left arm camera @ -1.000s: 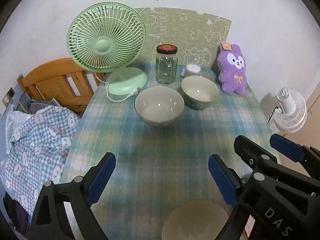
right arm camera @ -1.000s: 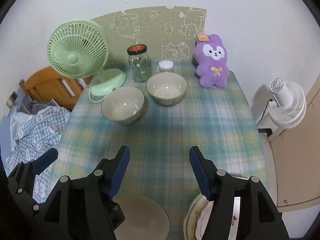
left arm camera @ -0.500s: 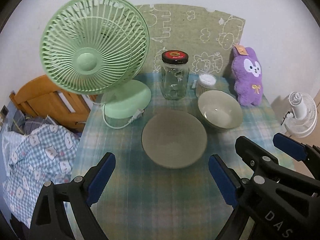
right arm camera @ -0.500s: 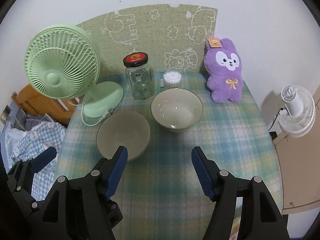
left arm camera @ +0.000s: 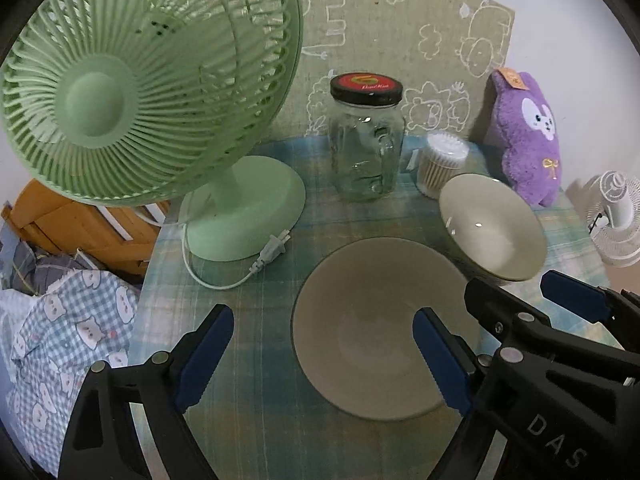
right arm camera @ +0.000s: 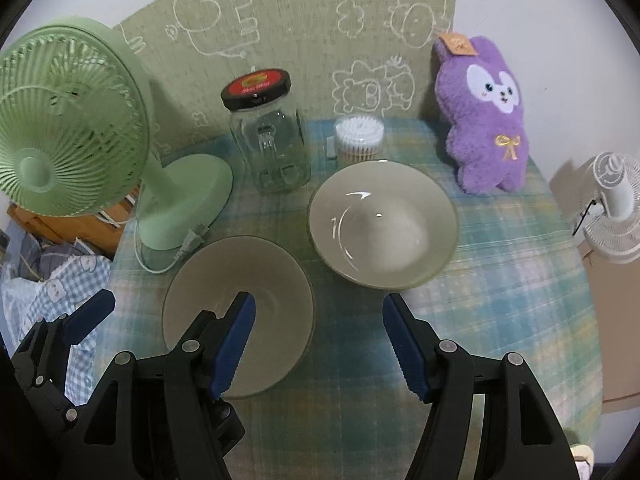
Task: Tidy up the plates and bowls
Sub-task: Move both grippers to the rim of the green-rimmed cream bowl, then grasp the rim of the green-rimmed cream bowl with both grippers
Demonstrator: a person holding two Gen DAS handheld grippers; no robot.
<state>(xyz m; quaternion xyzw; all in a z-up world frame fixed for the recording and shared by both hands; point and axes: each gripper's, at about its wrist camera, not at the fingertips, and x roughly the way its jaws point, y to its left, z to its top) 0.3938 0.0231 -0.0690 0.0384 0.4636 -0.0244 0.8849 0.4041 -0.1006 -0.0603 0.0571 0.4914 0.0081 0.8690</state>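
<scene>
Seen from the left wrist, the left tool point(left arm camera: 320, 356) hangs over the checked counter point(left arm camera: 260, 420) with its jaws wide but closing, nothing pressed between them. The near bowl point(left arm camera: 372, 328) sits partly behind its right pad; the far bowl point(left arm camera: 492, 228) stands just beyond, close to it. A green fan point(left arm camera: 140, 80), a lidded glass jar point(left arm camera: 366, 144), a tub of cotton swabs point(left arm camera: 440, 164) and a purple plush rabbit point(left arm camera: 524, 140) line the back edge. The right tool point(left arm camera: 560, 312) enters at lower right.

Seen from the right wrist, the right tool point(right arm camera: 318, 344) stands half-open and empty, aimed at the counter point(right arm camera: 500, 260) between the two bowls. The near bowl point(right arm camera: 236, 308) lies under its left pad; the far bowl point(right arm camera: 382, 224) rests upright ahead. The left tool's tip point(right arm camera: 86, 316) shows at far left.

Both hands appear to be on approach, with no dish yet gripped. The next move likely calls for lowering each tool so one pad goes inside a bowl's rim and one outside, then closing, so one bowl can be nested in the other.
</scene>
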